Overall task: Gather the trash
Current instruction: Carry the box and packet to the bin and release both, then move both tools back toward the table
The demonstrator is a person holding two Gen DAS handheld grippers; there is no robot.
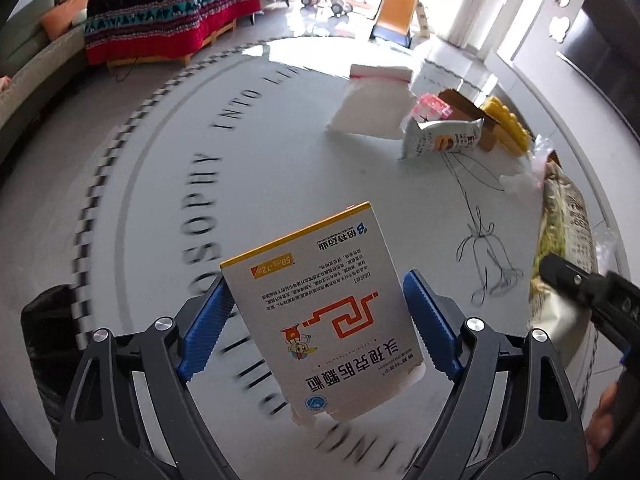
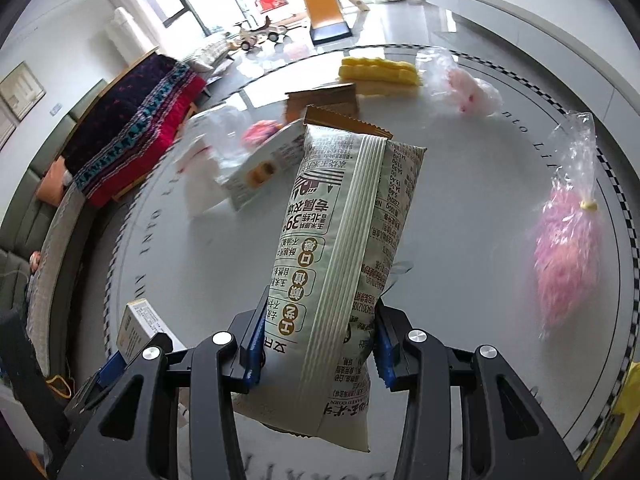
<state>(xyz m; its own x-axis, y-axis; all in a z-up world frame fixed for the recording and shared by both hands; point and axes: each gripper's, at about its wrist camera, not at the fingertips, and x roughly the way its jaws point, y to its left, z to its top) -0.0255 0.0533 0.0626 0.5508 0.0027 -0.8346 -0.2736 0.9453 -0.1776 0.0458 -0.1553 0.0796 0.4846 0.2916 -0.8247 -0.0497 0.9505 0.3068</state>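
Currently the collecting is, as I judge it, only partly done: each gripper carries one piece, no bin is clearly in view, and several pieces are left on the round white table [image 1: 280,140].

The left gripper [image 1: 316,280] has its jaws wide apart, yet both blue pads press on the side edges of a white cardboard medicine box with a yellow top band [image 1: 332,300]. The box hangs tilted above the table, with its lower flap open and a little bent.

The right gripper [image 2: 322,300] has its jaws rather narrow, closed on the lower part of a long pale plastic snack bag with a brown serrated top [image 2: 340,220]. The bag stands upright between the pads, puffed and creased along its back seam.

Left to collect at the far side are a white tissue packet [image 1: 372,108], a small silver wrapper [image 1: 444,138], a yellow ribbed piece [image 1: 506,124], brown cardboard [image 1: 460,104] and a clear plastic bag with pink filling [image 2: 568,248].
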